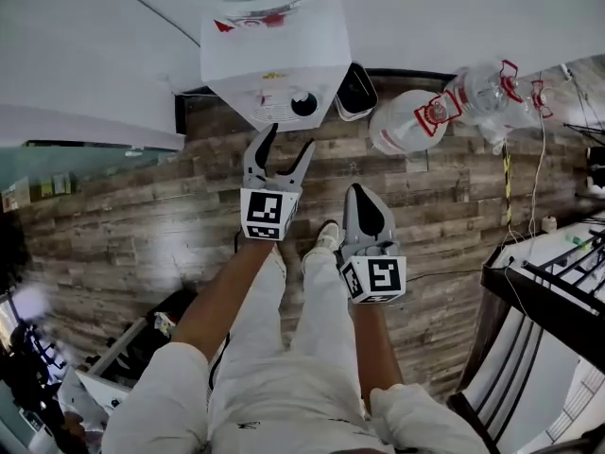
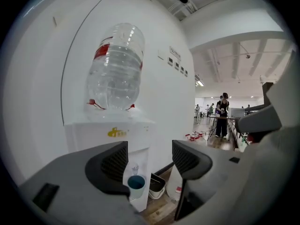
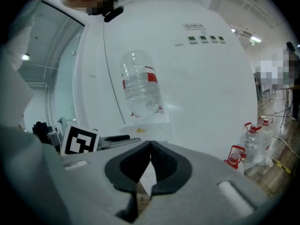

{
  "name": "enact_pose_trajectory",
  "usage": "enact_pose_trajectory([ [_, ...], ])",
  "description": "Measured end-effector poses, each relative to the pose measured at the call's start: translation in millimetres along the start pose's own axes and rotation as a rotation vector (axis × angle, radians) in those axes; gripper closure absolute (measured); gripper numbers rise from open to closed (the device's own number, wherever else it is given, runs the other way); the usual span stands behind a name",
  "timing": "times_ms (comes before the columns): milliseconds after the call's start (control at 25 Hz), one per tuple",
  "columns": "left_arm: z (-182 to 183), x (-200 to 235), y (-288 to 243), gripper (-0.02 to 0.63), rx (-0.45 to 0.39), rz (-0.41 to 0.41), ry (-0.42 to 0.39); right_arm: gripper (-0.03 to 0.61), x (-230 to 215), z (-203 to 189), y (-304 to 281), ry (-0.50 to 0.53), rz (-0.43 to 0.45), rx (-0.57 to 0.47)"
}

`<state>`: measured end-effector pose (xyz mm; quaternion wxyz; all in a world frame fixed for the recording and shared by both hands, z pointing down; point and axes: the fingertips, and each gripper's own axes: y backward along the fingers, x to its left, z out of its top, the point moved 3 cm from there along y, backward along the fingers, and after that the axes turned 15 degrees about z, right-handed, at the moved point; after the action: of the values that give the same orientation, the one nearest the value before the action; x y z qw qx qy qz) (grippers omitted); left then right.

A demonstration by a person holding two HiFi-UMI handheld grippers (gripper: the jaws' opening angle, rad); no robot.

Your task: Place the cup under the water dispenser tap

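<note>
The white water dispenser [image 1: 274, 64] stands against the wall with a clear bottle [image 2: 115, 69] upside down on top. A small cup [image 2: 136, 184] with a blue inside stands upright in its alcove, right under the tap [image 2: 135, 168]. From above the cup [image 1: 303, 103] shows as a dark circle. My left gripper [image 1: 291, 138] is open and empty, a short way back from the dispenser; in its own view the left gripper [image 2: 150, 161] frames the far-off cup. My right gripper [image 1: 358, 192] hangs further back, shut on nothing, and the right gripper [image 3: 150, 158] shows its tips touching.
A black bin [image 1: 356, 91] sits on the wood floor to the right of the dispenser. Large water bottles [image 1: 406, 121] lie and stand further right, with cables near them. A dark-framed table [image 1: 548, 291] is at the right. People stand at a distant table [image 2: 222, 111].
</note>
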<state>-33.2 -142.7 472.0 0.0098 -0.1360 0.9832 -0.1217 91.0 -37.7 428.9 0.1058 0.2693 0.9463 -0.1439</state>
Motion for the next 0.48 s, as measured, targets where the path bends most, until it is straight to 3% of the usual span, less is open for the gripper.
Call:
enact_pose_trajectory([
  [480,147,2,99,0.435,-0.102,0.03,0.029,0.586,64,122,24,0.085,0.085,-0.031],
])
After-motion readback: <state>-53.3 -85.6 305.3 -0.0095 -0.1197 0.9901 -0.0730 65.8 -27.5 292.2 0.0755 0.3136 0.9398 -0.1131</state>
